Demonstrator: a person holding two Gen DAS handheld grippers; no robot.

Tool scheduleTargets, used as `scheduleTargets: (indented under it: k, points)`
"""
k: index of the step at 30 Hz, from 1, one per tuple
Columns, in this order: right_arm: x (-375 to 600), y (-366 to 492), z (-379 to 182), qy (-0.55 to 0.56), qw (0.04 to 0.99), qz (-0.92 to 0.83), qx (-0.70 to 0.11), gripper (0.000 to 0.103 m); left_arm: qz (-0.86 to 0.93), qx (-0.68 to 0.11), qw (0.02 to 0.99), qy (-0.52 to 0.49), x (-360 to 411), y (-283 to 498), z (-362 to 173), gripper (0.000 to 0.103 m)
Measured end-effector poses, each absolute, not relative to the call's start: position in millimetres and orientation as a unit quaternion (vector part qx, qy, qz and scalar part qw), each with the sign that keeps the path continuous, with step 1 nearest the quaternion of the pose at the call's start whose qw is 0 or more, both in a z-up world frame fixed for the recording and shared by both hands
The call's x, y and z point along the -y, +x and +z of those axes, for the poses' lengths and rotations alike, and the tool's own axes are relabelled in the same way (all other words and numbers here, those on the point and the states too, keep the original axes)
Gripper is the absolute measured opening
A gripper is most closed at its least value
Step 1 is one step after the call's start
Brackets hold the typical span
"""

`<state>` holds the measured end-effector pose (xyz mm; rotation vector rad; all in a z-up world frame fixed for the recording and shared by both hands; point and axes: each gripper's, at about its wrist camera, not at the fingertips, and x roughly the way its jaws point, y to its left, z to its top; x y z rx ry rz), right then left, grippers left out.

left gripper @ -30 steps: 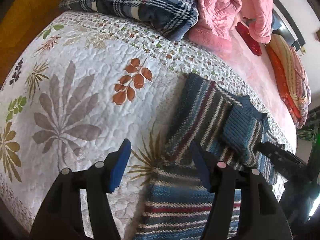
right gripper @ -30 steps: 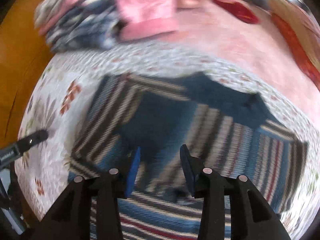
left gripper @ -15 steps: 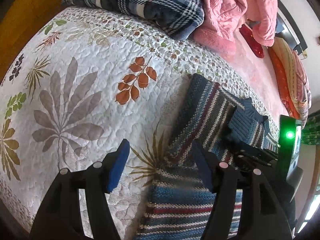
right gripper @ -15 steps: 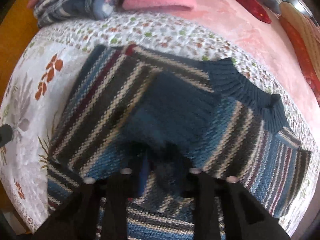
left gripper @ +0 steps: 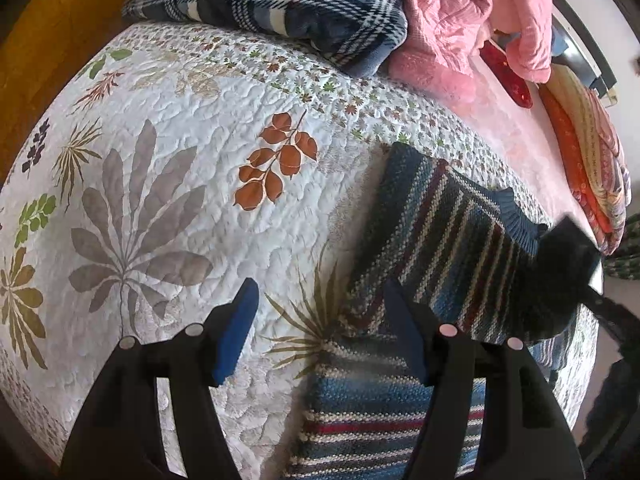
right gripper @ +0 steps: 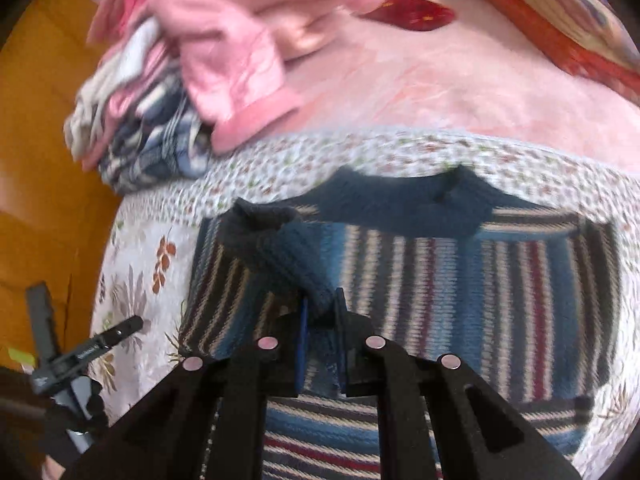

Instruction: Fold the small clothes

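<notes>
Right gripper (right gripper: 320, 320), lower centre, is clamped on the striped sweater's (right gripper: 460, 280) blue sleeve (right gripper: 296, 260). Left gripper (left gripper: 320, 320) hovers above the quilt (left gripper: 180, 140), jaws apart.

- Sweater (left gripper: 448, 240): coarse knit wool, matt, with a ribbed dark-blue collar (right gripper: 404, 208) at 12 o'clock.
- Quilt (left gripper: 192, 128): stitched cotton, puckered and matt, with a printed leaf pattern.
- Plaid blanket (left gripper: 280, 8) at 12 o'clock: soft, fuzzy fleece.
- Pink cloth (left gripper: 452, 20): crinkled, thin weave.
- Left claw (left gripper: 320, 332): matt black plastic; pads (left gripper: 236, 328) of blue, dull rubbery material.
- Right claw (right gripper: 320, 332): the same black plastic, with small shiny round studs.
- Floor (left gripper: 44, 32) at 10 o'clock: smooth wood with a slight sheen.
</notes>
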<state>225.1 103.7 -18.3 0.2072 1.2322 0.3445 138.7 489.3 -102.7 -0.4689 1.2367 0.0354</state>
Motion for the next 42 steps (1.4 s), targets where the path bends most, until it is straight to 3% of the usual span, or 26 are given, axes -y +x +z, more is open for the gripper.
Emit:
scheduleTargets:
  k: [10, 13, 17, 18, 22, 24, 25, 27, 29, 39, 42]
  points:
    - [-0.9, 221.2, -52.2, 0.155, 0.780, 0.096, -0.599, 0.014, 0.002, -0.581, 0.791, -0.192, -473.4, 138.8, -105.3, 0.065]
    - [21.1, 215.6, -75.4, 0.180, 0.765, 0.090, -0.612, 0.028, -0.001, -0.584, 0.788, -0.193, -471.0, 138.7, -107.6, 0.065]
    - [47.7, 213.9, -91.7, 0.241, 0.753, 0.093, -0.606, 0.064, -0.004, -0.587, 0.787, -0.190, -468.5, 138.3, -109.0, 0.065]
    - [55.1, 214.9, -96.5, 0.264, 0.749, 0.091, -0.601, 0.064, -0.004, -0.587, 0.787, -0.189, -467.6, 138.3, -109.1, 0.065]
    - [64.0, 220.5, -108.6, 0.295, 0.736, 0.088, -0.602, 0.061, -0.007, -0.589, 0.787, -0.184, -464.6, 138.7, -110.3, 0.065]
    - [61.4, 222.5, -111.7, 0.282, 0.738, 0.082, -0.607, 0.043, -0.009, -0.591, 0.786, -0.182, -463.2, 139.1, -111.7, 0.065]
    - [59.7, 223.2, -111.8, 0.273, 0.742, 0.080, -0.607, 0.040, -0.010, -0.592, 0.785, -0.181, -462.5, 139.2, -112.4, 0.065]
    - [56.5, 223.8, -106.7, 0.243, 0.754, 0.077, -0.605, 0.017, -0.012, -0.594, 0.783, -0.183, -461.6, 139.0, -113.3, 0.065]
    - [57.8, 223.3, -103.4, 0.231, 0.760, 0.073, -0.603, 0.012, -0.014, -0.594, 0.782, -0.186, -461.6, 138.8, -113.3, 0.065]
    - [59.8, 214.9, -117.2, 0.196, 0.763, 0.040, -0.615, 0.009, -0.017, -0.599, 0.781, -0.178, -458.2, 138.9, -116.4, 0.065]
    - [56.0, 212.7, -112.9, 0.176, 0.767, 0.034, -0.616, 0.014, -0.018, -0.600, 0.780, -0.177, -458.2, 138.4, -116.1, 0.065]
